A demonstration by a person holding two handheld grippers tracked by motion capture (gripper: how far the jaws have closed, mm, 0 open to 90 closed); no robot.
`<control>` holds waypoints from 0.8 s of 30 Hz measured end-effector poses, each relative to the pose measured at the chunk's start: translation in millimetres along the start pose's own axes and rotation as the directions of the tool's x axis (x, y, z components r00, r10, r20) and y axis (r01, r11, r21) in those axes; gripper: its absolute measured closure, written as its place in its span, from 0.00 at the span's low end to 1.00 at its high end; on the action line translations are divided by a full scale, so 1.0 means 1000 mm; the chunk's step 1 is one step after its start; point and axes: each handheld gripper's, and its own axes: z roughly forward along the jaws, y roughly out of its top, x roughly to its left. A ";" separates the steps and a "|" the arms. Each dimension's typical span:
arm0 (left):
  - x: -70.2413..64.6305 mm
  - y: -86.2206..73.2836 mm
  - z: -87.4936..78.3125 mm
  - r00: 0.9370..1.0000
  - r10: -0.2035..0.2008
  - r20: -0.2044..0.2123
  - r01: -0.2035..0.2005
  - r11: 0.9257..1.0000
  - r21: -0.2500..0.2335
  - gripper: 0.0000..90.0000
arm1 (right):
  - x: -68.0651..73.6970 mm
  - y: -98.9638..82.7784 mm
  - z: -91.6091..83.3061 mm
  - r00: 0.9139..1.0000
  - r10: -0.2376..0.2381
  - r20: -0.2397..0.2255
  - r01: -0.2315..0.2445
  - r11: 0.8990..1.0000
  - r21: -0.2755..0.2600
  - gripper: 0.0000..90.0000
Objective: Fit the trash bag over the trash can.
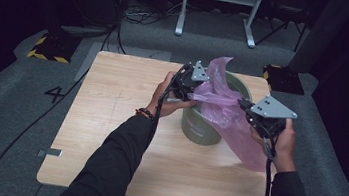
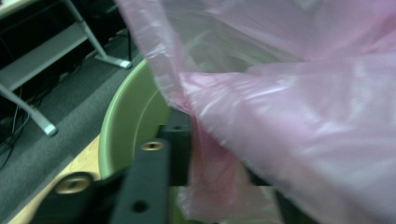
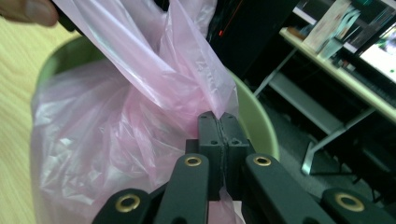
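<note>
A thin pink plastic bag (image 1: 232, 120) is draped over an olive-green round bin (image 1: 200, 129) on the wooden table (image 1: 109, 120). My right gripper (image 1: 244, 105) pinches a fold of the bag; in the right gripper view its jaws (image 3: 223, 123) are pressed together on the pink film above the bin's rim (image 3: 254, 126). My left gripper (image 1: 189, 91) is at the bin's far-left rim. In its own view the left gripper (image 2: 222, 140) has its jaws apart, with the bag (image 2: 289, 121) hanging between them and hiding one jaw. The bag is stretched between the two grippers.
The bin (image 2: 126, 121) stands near the table's back right corner. Bare tabletop lies to the left and front. Beyond the table are a grey carpet, a white metal frame (image 1: 219, 8), cables and yellow-black striped blocks (image 1: 50, 47).
</note>
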 end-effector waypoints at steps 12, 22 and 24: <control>0.017 -0.006 -0.036 0.994 -0.072 0.083 0.087 0.979 -0.186 0.24 | -0.007 0.001 0.024 1.000 0.006 -0.030 -0.002 0.990 0.139 1.00; -0.019 0.021 -0.032 0.992 0.070 0.105 -0.049 0.980 -0.191 0.22 | -0.002 0.007 0.034 0.997 -0.037 -0.060 0.047 0.983 0.176 1.00; -0.024 0.027 -0.026 0.994 0.084 0.066 -0.074 0.985 -0.153 0.30 | -0.001 0.008 0.034 0.997 -0.036 -0.069 0.047 0.985 0.166 1.00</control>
